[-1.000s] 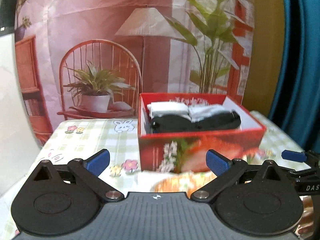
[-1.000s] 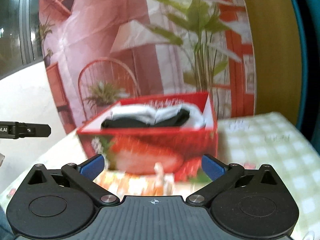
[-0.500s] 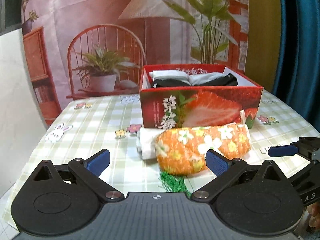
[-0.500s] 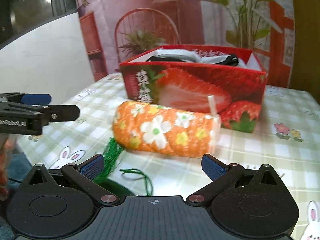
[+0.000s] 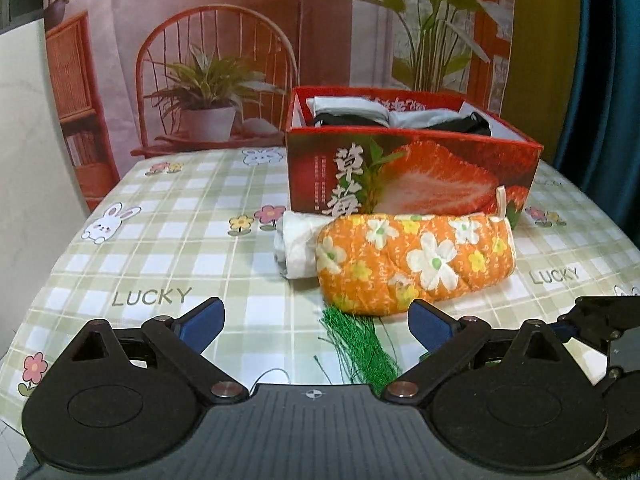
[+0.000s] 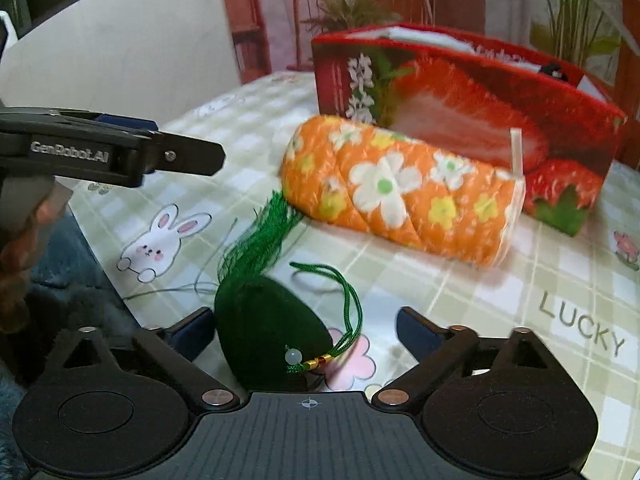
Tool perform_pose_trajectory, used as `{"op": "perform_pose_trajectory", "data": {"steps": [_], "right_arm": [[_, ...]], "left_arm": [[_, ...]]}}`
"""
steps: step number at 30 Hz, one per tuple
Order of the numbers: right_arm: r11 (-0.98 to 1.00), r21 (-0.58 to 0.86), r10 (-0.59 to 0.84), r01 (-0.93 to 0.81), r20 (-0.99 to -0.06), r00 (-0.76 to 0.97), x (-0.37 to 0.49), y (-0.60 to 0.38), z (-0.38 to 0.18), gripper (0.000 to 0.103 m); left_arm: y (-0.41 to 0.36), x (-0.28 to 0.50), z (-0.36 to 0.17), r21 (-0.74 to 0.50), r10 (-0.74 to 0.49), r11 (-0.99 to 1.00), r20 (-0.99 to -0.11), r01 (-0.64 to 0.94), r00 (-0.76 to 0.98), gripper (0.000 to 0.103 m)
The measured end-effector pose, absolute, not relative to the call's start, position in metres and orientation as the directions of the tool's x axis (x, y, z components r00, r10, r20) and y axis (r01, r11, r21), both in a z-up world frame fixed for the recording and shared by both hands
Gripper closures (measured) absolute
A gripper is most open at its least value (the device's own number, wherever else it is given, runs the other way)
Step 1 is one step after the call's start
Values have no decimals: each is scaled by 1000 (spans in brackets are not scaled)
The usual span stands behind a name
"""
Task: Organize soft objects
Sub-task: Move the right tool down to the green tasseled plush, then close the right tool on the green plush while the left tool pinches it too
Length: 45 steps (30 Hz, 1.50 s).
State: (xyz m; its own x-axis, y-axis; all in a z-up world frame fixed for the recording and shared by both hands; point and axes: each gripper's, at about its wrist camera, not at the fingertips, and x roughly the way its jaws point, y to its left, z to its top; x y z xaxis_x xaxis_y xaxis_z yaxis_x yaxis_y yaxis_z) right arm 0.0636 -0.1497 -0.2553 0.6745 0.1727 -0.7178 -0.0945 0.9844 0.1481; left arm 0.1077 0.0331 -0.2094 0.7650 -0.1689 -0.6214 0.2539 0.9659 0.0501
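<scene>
The right gripper points down at the near table edge with its jaws closing from wide apart; the dark green velvet pouch sits between them, but the pads do not yet press on it. The left gripper hangs with its blue-padded jaws apart and nothing between them. The largest thing is the red cardboard box printed with a strawberry, standing on the checked tablecloth toward the back, already holding folded black and white garments. Touching its front wall lies the orange quilted fabric roll with white flowers: it looks light, padded and springy, likely to squash under the pads, so a grip across its middle seems safest. Behind its left end rests a small white rolled cloth, limp and easily unrolled. Nearest is the dark green velvet pouch with its tassel and corded bead; it should be light and slightly slippery, best pinched across the body, since the loose cord and threads could snag.
</scene>
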Motion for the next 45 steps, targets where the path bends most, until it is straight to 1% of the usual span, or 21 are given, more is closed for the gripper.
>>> {"op": "perform_pose_trajectory", "data": {"steps": [2, 4, 7, 12, 16, 20, 23, 24, 28, 30, 33, 34, 36, 41, 45], "right_arm": [[986, 152, 161, -72, -723, 672, 65, -153, -259, 21], [984, 169, 157, -47, -725, 671, 66, -159, -263, 32], [981, 192, 152, -17, -720, 677, 65, -167, -267, 42], [985, 173, 114, 13, -701, 704, 64, -172, -267, 49], [986, 153, 59, 65, -685, 726, 61, -178, -266, 49], [977, 173, 27, 121, -672, 740, 59, -190, -265, 50], [972, 188, 18, 142, -660, 751, 58, -195, -263, 54], [970, 194, 21, 144, -660, 751, 60, -196, -263, 54], [976, 205, 85, 73, -668, 739, 75, -187, -264, 54], [984, 177, 109, 15, -668, 736, 83, -178, -262, 54], [995, 101, 80, -16, -665, 742, 86, -168, -257, 50], [995, 99, 81, -20, -663, 745, 84, -167, -256, 42], [994, 113, 80, -7, -655, 751, 78, -170, -254, 35], [988, 149, 65, 43, -649, 758, 61, -186, -252, 34], [987, 151, 56, 54, -641, 765, 56, -190, -253, 37]], "left_arm": [[33, 110, -213, 57, -160, 966, -635, 252, 756, 5], [34, 112, -216, 41, -169, 966, -647, 256, 743, 7], [35, 114, -219, 22, -182, 965, -658, 261, 731, 9], [36, 115, -222, 6, -200, 962, -664, 272, 720, 13], [36, 116, -223, -2, -205, 961, -671, 275, 713, 14], [38, 118, -225, -16, -207, 964, -677, 267, 706, 16], [40, 118, -227, -23, -204, 966, -683, 259, 701, 18], [41, 118, -228, -25, -203, 966, -687, 256, 698, 19], [47, 122, -226, -48, -196, 973, -684, 225, 703, 20], [48, 124, -224, -64, -208, 972, -676, 224, 707, 22], [43, 123, -219, -66, -232, 966, -657, 252, 718, 22], [40, 123, -218, -62, -238, 963, -653, 262, 719, 22], [34, 124, -214, -64, -259, 956, -646, 288, 718, 24], [14, 131, -209, -90, -330, 928, -648, 361, 687, 33], [-7, 138, -213, -112, -374, 903, -679, 415, 632, 39]]}}
